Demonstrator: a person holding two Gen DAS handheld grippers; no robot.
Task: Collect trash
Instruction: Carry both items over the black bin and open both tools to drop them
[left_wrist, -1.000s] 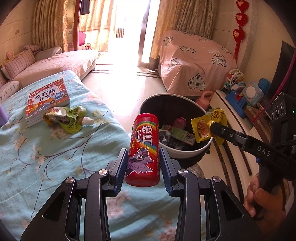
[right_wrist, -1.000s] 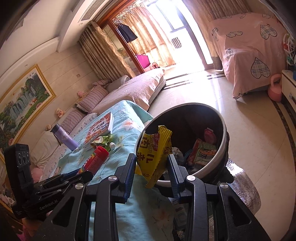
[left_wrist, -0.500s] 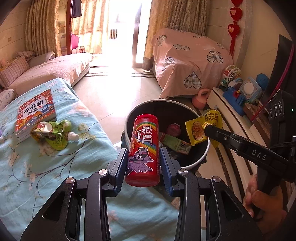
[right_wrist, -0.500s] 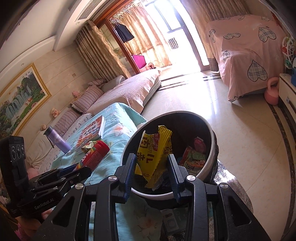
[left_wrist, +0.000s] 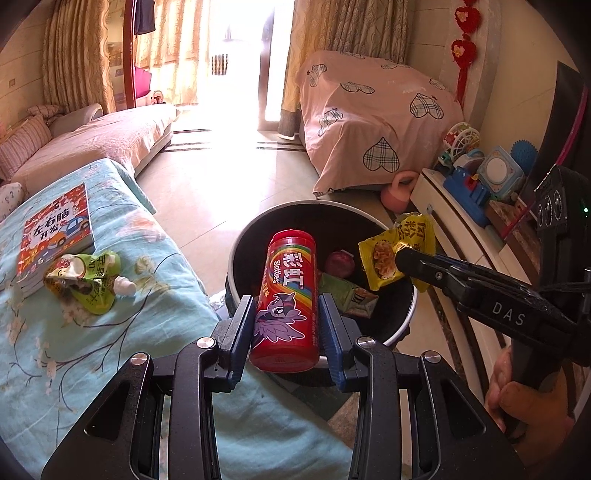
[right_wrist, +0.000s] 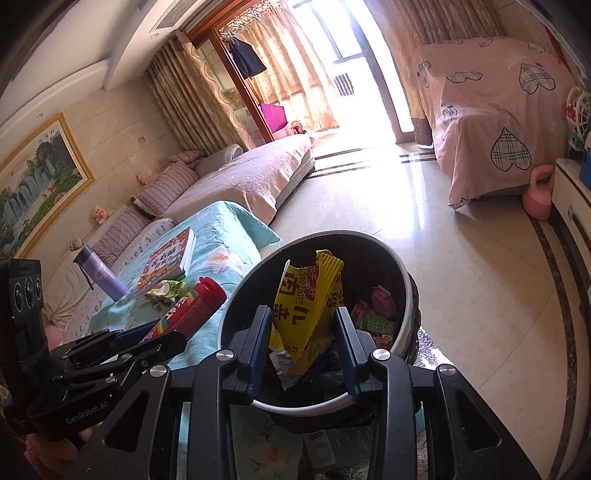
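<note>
Over the trash bin (left_wrist: 400, 325): both loads poised.
You are clamping the stiff, slippery candy tube (left_wrist: 286, 306) mid-body with the left gripper (left_wrist: 286, 328); the right gripper (right_wrist: 301, 345) is pinching the light, crinkly yellow wrapper (right_wrist: 306, 306).

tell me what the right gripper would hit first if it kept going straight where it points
Probably the trash inside the bin. The right gripper, shut on a yellow wrapper, aims down into the bin's open mouth, with nothing seen between; depth is hard to judge.

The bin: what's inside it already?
In the bin lie a green carton, a pink-red round thing and other wrappers. The red tube and yellow wrapper, both gripped, hide the rest.
</note>
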